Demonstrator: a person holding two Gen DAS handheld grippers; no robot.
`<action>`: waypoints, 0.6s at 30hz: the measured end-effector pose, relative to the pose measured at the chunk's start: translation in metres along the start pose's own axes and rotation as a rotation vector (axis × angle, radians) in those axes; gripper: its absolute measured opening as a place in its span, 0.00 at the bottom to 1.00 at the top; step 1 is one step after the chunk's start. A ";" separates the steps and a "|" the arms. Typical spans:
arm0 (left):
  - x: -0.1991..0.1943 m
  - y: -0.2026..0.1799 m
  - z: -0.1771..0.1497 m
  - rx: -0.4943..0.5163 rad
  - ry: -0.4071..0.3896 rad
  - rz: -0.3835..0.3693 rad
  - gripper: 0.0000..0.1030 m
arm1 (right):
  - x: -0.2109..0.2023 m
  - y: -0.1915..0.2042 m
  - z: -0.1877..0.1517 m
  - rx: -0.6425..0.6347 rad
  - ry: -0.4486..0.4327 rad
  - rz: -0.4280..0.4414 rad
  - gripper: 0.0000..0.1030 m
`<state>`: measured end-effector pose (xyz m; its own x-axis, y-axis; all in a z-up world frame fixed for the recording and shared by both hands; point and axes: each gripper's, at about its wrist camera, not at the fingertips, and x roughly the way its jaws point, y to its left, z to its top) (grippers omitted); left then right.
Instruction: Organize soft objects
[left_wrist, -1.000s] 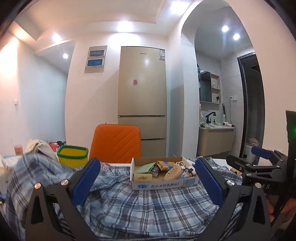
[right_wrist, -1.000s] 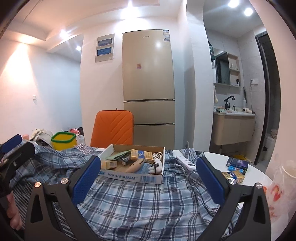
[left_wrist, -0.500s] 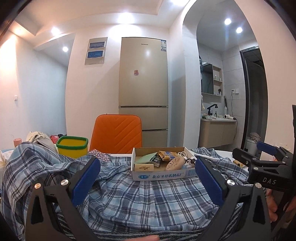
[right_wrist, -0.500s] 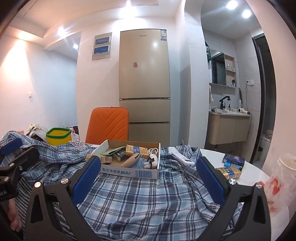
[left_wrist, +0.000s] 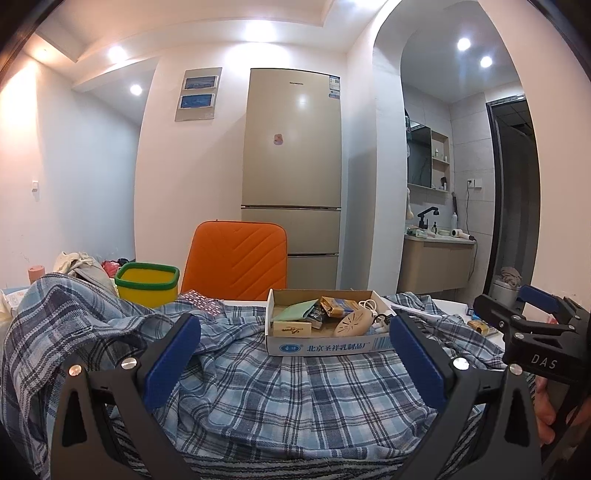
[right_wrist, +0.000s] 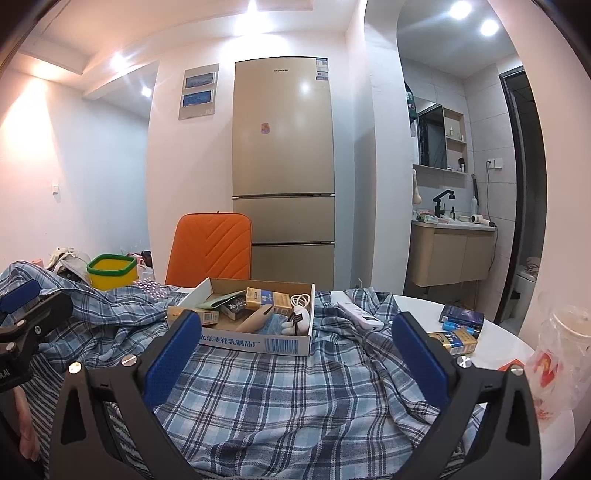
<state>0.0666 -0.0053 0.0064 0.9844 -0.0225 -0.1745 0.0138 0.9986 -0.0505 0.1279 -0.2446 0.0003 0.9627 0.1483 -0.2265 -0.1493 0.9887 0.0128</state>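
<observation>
A blue plaid shirt (left_wrist: 280, 398) lies spread and rumpled over the white table, also in the right wrist view (right_wrist: 280, 398). A striped cloth (left_wrist: 295, 469) shows under its near edge. My left gripper (left_wrist: 295, 362) is open and empty, just above the shirt's near part. My right gripper (right_wrist: 295, 358) is open and empty, also above the shirt. Each gripper shows in the other's view: the right one (left_wrist: 532, 332) at the right edge, the left one (right_wrist: 26, 317) at the left edge.
A cardboard box (left_wrist: 325, 345) (right_wrist: 258, 341) of small items sits on the shirt. A yellow bin (left_wrist: 147, 284), an orange chair (left_wrist: 236, 258) and a fridge (left_wrist: 291, 184) stand behind. A power strip (right_wrist: 360, 314), small packs (right_wrist: 458, 332) and a plastic bag (right_wrist: 557, 362) lie to the right.
Both grippers have sunk lower and tilted up slightly, so the shirt and box sit lower in view. The shirt's left side has bunched higher. Both grippers stay open.
</observation>
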 end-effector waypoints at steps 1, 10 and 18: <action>0.000 0.000 0.000 0.001 -0.001 0.000 1.00 | 0.000 0.000 0.000 0.001 0.001 0.000 1.00; 0.003 0.002 -0.001 -0.007 0.015 0.000 1.00 | 0.002 0.000 0.000 0.000 0.013 0.001 1.00; 0.004 0.003 0.000 -0.003 0.018 0.004 1.00 | 0.001 0.000 0.000 0.003 0.009 0.000 1.00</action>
<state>0.0701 -0.0021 0.0052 0.9810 -0.0193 -0.1929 0.0093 0.9986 -0.0526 0.1293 -0.2448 -0.0001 0.9606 0.1480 -0.2352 -0.1486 0.9888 0.0154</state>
